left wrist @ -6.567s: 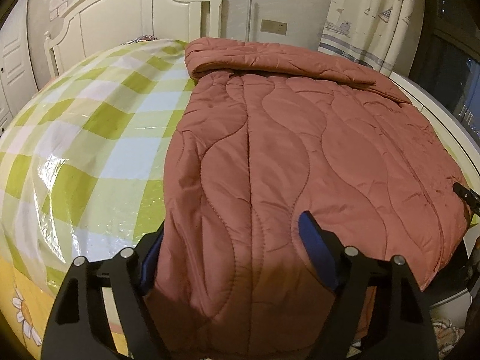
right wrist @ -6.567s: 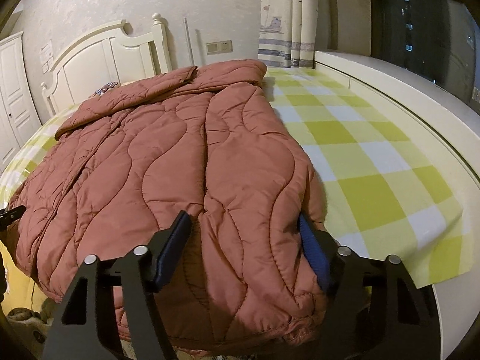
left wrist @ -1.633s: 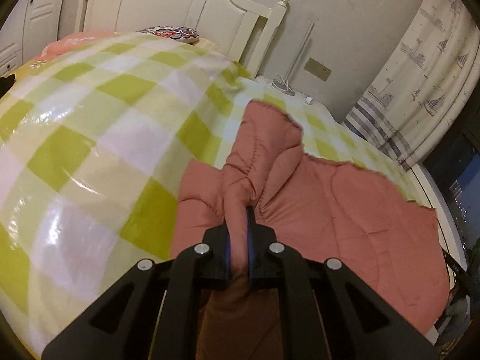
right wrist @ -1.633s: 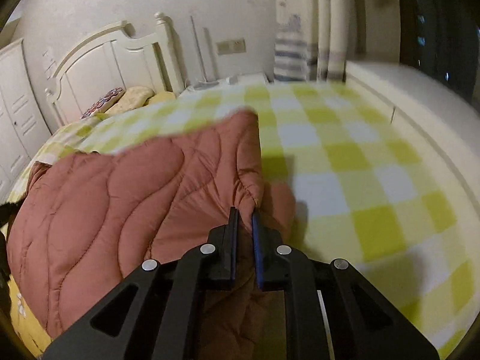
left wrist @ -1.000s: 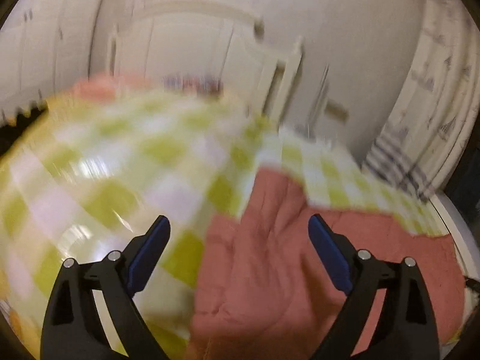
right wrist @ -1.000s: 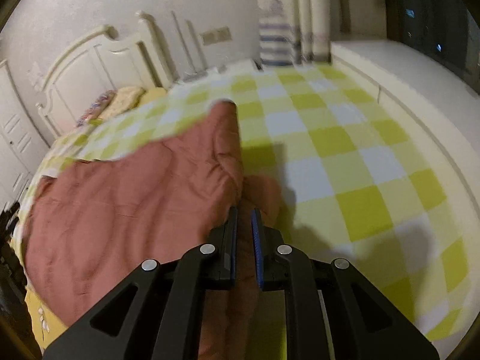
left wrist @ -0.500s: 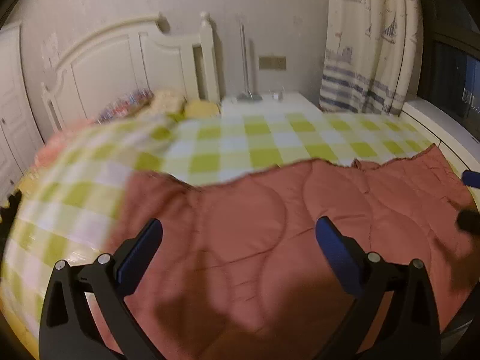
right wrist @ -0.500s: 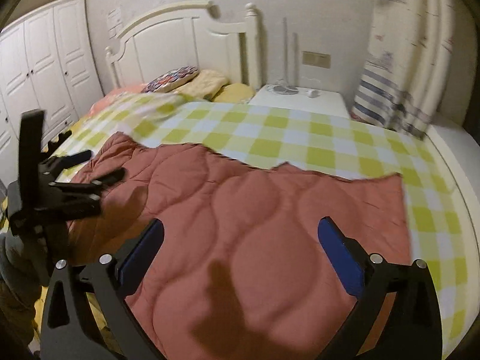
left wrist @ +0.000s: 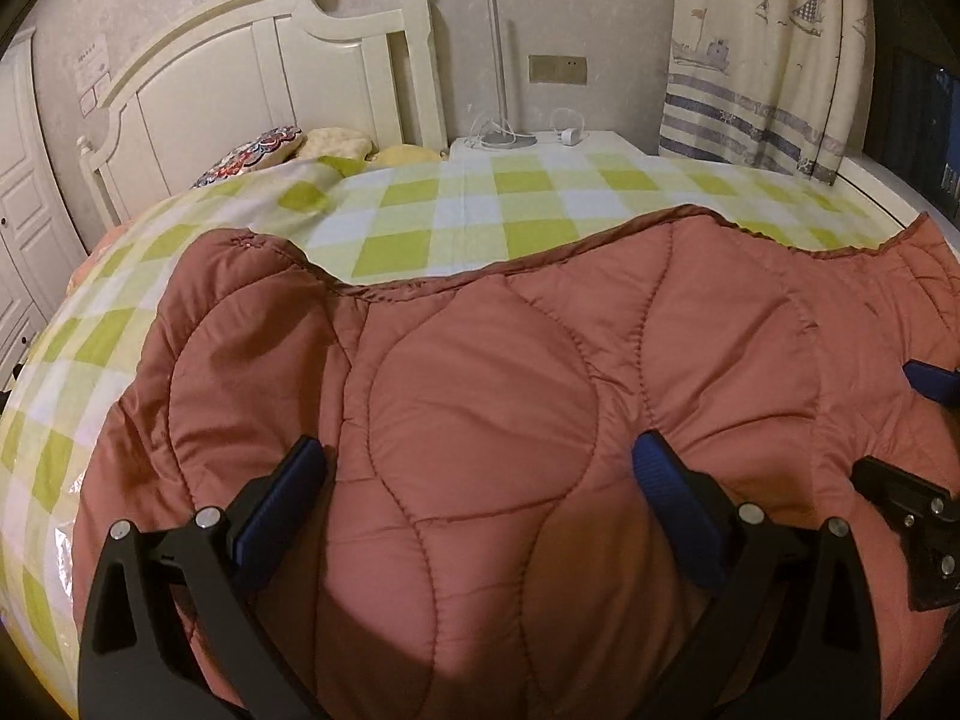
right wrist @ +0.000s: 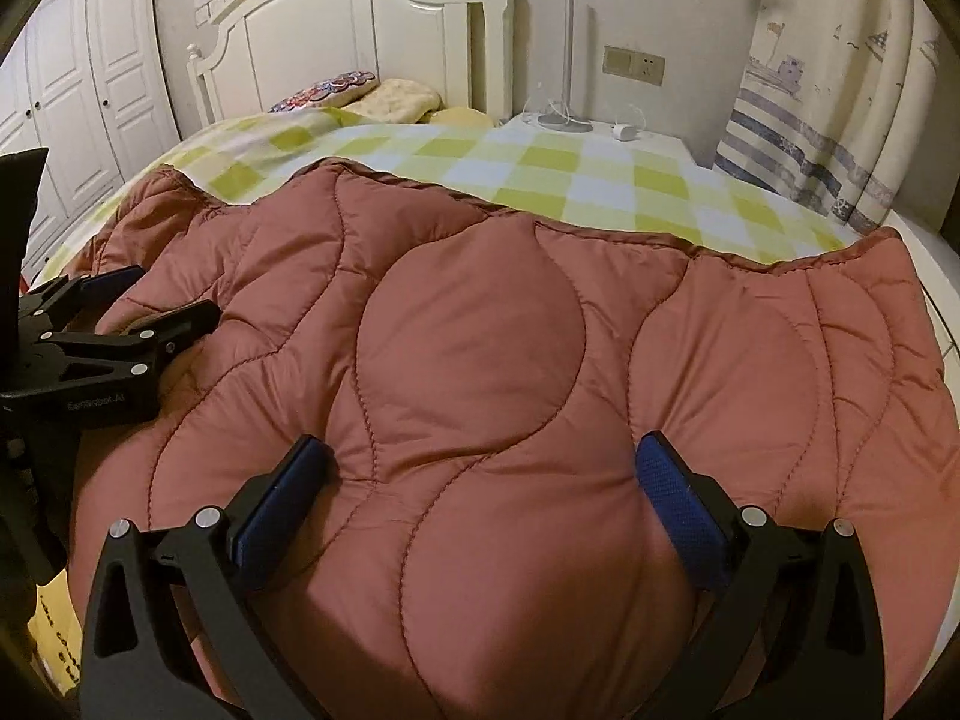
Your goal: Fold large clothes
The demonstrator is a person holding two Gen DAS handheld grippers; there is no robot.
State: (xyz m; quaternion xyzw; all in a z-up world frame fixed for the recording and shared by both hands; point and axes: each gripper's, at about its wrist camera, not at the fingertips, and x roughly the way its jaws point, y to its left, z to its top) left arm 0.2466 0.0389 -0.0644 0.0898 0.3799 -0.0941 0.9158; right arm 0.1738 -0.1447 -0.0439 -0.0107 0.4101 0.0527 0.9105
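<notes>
Quilt (left wrist: 480,420) is laid folded on bed (left wrist: 420,228); both grippers (left wrist: 480,480) (right wrist: 480,474) are held spread, empty, for regrasping.

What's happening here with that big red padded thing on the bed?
A person is folding a large quilted rust-red garment on a bed with a green checked sheet, using a hand-held two-finger gripper in each hand. Right now both the left gripper and the right gripper are open over the near part of the garment, gripping nothing. The garment lies spread across the bed, its far edge running side to side, short of the pillows.
</notes>
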